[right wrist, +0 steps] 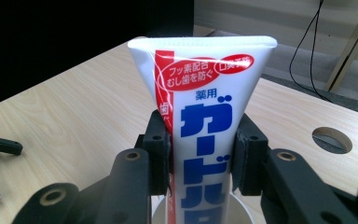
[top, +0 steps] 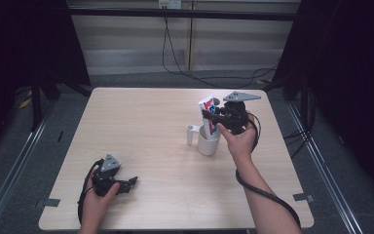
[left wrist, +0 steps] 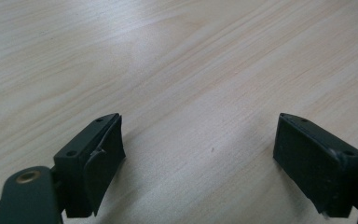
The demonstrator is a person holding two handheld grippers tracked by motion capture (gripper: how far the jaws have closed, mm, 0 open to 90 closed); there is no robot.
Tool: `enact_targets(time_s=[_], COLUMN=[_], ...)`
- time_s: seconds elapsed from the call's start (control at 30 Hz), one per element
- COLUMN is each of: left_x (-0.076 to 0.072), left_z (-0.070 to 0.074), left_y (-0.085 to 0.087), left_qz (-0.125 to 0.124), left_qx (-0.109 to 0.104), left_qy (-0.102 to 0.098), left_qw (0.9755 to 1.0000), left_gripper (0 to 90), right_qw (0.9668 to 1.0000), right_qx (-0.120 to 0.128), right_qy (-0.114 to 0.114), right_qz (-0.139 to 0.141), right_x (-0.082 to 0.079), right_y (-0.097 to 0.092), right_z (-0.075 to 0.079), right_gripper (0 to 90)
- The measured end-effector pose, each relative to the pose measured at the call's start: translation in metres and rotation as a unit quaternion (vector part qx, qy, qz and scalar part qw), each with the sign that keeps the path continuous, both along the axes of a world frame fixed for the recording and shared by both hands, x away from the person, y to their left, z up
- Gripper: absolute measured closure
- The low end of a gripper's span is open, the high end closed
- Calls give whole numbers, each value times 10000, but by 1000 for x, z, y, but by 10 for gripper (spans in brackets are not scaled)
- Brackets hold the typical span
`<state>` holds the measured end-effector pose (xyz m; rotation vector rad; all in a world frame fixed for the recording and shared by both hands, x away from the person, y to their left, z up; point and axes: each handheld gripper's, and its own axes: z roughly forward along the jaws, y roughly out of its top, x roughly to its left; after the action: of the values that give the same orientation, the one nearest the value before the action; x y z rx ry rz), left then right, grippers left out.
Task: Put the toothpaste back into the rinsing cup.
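Observation:
A white toothpaste tube [top: 208,113] with red and blue print stands upright in a white handled cup [top: 207,141] right of the table's middle. My right gripper [top: 216,118] is shut on the tube above the cup's rim. In the right gripper view both pads [right wrist: 161,149] press the tube [right wrist: 205,116] from either side, and the cup's rim [right wrist: 240,205] shows below. My left gripper [top: 132,182] rests low near the table's front left, held by a hand. Its jaws stand wide apart in the left gripper view [left wrist: 200,154] with only bare wood between them.
The light wooden table [top: 141,122] has a round cable hole [right wrist: 332,138] near its far edge. Black curtains hang on both sides, and cables run along the floor behind. A cable trails from the right gripper along the forearm [top: 268,195].

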<state>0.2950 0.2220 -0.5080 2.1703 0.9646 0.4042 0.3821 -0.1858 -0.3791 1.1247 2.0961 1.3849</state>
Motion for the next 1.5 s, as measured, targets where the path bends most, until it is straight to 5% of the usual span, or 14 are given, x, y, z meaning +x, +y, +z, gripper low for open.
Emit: enact_targets(time_s=[1.5], left_x=[0], left_z=[0], left_y=[0], left_qz=[4], left_qx=[-1], left_qy=[-1], left_qw=[10000], left_gripper=[157], right_qw=[9999], right_qx=[-89], right_qy=[48], right_qz=[-37], right_x=[-10], right_y=[-2], right_z=[-30], right_gripper=[639])
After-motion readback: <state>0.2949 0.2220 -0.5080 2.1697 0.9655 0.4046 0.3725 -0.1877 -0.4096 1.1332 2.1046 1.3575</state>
